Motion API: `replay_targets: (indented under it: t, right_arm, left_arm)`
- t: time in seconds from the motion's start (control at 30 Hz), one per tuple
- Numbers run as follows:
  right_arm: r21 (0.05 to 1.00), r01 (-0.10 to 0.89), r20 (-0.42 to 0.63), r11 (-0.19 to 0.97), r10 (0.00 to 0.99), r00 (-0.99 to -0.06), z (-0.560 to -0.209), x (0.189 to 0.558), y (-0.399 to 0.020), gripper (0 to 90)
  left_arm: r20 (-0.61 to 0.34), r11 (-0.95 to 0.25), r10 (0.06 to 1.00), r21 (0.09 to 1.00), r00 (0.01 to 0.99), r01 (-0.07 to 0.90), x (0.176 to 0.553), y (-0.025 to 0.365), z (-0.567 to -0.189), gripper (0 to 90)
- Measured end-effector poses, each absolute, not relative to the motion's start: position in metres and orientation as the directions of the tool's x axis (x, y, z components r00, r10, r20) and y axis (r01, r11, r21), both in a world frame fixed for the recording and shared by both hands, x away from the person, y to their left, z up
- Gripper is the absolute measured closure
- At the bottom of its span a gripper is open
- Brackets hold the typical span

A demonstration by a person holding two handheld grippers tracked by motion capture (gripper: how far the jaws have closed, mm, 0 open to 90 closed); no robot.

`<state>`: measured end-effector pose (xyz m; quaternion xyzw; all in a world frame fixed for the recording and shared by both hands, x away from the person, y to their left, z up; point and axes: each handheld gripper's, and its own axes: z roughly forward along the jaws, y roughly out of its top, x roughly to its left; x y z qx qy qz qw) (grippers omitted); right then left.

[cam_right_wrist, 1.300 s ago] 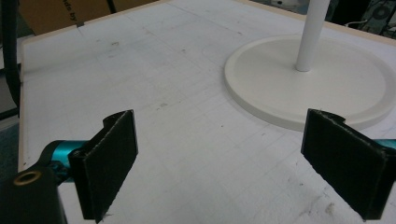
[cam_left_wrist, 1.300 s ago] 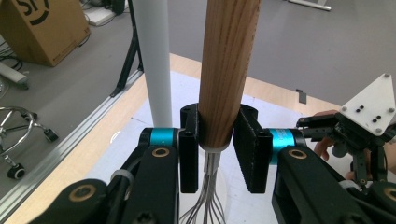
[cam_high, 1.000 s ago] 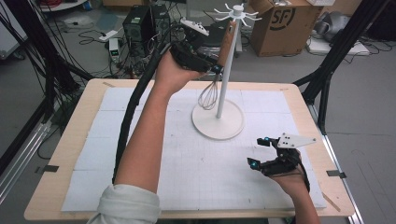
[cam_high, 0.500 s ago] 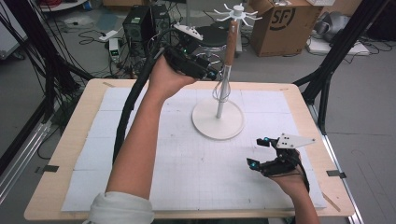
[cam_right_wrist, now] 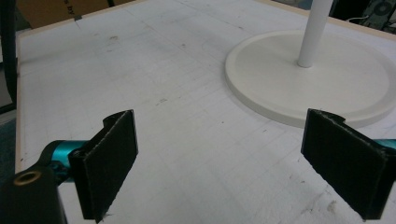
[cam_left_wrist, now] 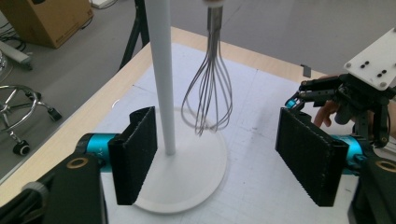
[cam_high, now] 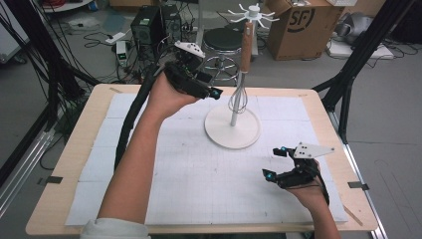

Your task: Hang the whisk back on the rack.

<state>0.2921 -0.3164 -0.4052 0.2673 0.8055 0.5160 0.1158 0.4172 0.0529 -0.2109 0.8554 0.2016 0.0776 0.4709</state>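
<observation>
a wire whisk (cam_high: 238,97) is being hung from a white stand (cam_high: 233,127) at the worktop (cam_high: 64,164) centre. the left gripper (cam_high: 199,84) is being held at its 9 o'clock, fingers (cam_left_wrist: 135,158) spread wide, empty. the right gripper (cam_high: 278,163) is being held at 5 o'clock, fingers (cam_right_wrist: 109,163) equally wide, empty.

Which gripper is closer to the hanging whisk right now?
Left. The left gripper is raised just beside the whisk on the stand, jaws open toward it. The right gripper sits low on the table's near right side, well short of it.
</observation>
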Motion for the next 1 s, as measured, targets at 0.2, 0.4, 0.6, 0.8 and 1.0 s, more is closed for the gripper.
replay_targets:
  t: [0.2,0.4,0.6,0.8,1.0]
  right_arm:
    - [0.893,0.312,0.089,0.326,0.551,-0.830,-0.405,0.292,-0.316,10.0]
    - [0.890,0.316,0.090,0.329,0.552,-0.829,-0.406,0.292,-0.315,10.0]
    - [0.890,0.316,0.091,0.328,0.553,-0.828,-0.406,0.293,-0.315,10.0]
    - [0.888,0.316,0.086,0.333,0.555,-0.828,-0.407,0.294,-0.314,10.0]
    - [0.884,0.321,0.089,0.339,0.552,-0.829,-0.407,0.294,-0.312,10.0]
  left_arm:
    - [-0.058,-0.469,0.419,0.841,0.906,0.271,0.411,0.061,-0.222,23.8]
    - [-0.084,-0.453,0.406,0.847,0.910,0.280,0.402,0.069,-0.239,21.4]
    - [-0.102,-0.451,0.397,0.844,0.912,0.291,0.391,0.074,-0.258,19.6]
    - [-0.115,-0.443,0.404,0.843,0.908,0.304,0.385,0.084,-0.273,18.4]
    - [-0.122,-0.432,0.411,0.846,0.903,0.311,0.378,0.095,-0.283,17.3]
